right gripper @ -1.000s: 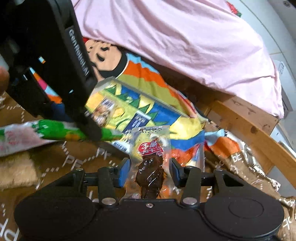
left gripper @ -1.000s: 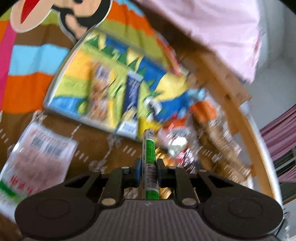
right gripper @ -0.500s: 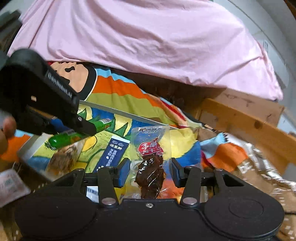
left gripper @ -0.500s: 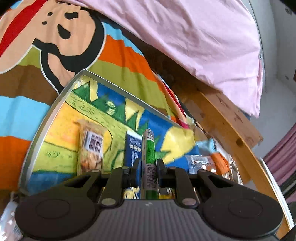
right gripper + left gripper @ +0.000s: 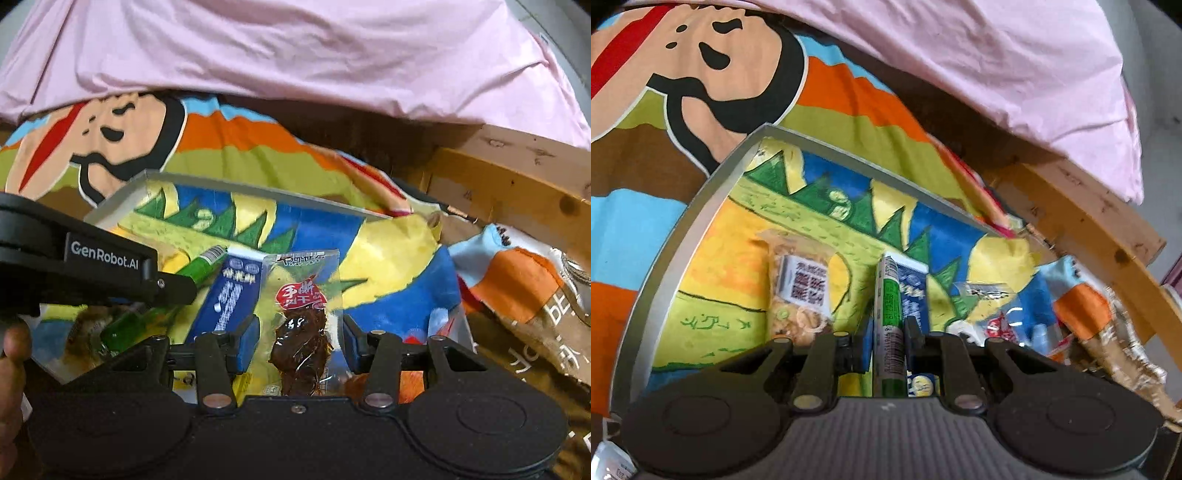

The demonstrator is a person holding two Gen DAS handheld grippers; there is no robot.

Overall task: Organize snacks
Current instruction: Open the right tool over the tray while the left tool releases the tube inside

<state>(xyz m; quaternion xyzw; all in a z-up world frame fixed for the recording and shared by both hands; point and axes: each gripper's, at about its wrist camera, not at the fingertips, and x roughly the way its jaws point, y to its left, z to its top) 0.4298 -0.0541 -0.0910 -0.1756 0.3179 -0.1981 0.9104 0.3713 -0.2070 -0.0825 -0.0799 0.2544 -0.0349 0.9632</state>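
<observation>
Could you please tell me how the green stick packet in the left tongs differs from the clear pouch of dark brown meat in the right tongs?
The green stick packet is slim, opaque and printed; the clear pouch of dark brown meat is wide, flat and see-through. The left tongs pinch the stick tightly, while the right tongs stand wider around the pouch. Both point toward the colourful tray.

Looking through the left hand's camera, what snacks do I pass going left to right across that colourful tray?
Clear bag of ring-shaped snacks → green stick packet pinched in the left gripper → blue packet just behind it → clear red-labelled packet, held by the other tool.
</observation>
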